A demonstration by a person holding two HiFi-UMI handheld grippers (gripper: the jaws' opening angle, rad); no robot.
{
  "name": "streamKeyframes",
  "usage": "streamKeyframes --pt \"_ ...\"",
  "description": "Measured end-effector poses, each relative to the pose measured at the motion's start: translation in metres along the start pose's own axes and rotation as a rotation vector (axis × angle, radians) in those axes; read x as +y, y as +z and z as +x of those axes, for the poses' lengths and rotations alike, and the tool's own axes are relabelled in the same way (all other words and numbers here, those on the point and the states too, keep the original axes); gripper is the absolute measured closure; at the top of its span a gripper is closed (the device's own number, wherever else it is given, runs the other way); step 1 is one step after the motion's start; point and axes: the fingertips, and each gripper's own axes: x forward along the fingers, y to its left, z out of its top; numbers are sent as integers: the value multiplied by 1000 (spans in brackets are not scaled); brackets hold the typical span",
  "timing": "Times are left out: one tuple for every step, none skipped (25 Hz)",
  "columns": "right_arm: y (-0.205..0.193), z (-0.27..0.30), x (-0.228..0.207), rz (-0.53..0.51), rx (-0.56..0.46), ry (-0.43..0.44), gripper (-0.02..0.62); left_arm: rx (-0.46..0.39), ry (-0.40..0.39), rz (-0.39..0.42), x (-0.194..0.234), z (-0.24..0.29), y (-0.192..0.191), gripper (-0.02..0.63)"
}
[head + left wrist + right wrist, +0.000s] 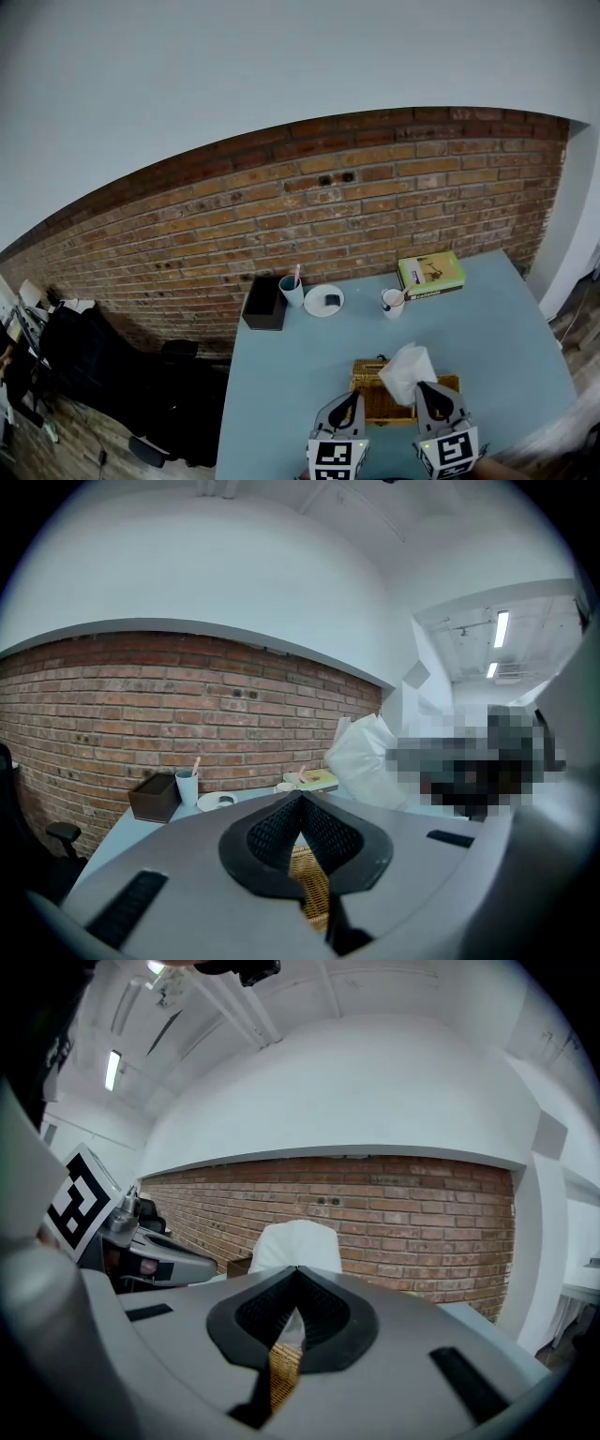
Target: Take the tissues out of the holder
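A wicker tissue holder (375,401) sits near the front edge of the light blue table (309,375). A white tissue (408,372) stands up out of it in a crumpled peak. My right gripper (424,386) is at the tissue's right side and shut on it. In the right gripper view the tissue (295,1246) rises above the closed tips of the right gripper (297,1271), with white showing between the pads and the holder (279,1368) below. My left gripper (351,397) is shut at the holder's left edge. Its view shows the left gripper's (300,799) tips together over the wicker holder (309,878), with the tissue (361,757) to the right.
Along the far edge by the brick wall (356,202) stand a black box (265,304), a cup with a straw (292,291), a white plate (323,300), a white mug (393,302) and a green book (430,275). A black chair (94,366) is left of the table.
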Motion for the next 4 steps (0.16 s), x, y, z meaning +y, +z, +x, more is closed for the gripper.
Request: streamKeyframes --pt "-1 1 0 -3 3 3 592 3 -1 3 1 1 0 611" --pt "-2 3 1 -2 4 5 592 6 -2 7 1 2 -1 611" --pt "-3 4 1 -1 3 7 592 9 -2 9 2 4 -2 611" --pt "-3 5 1 -1 3 9 592 12 -3 11 2 5 -2 611"
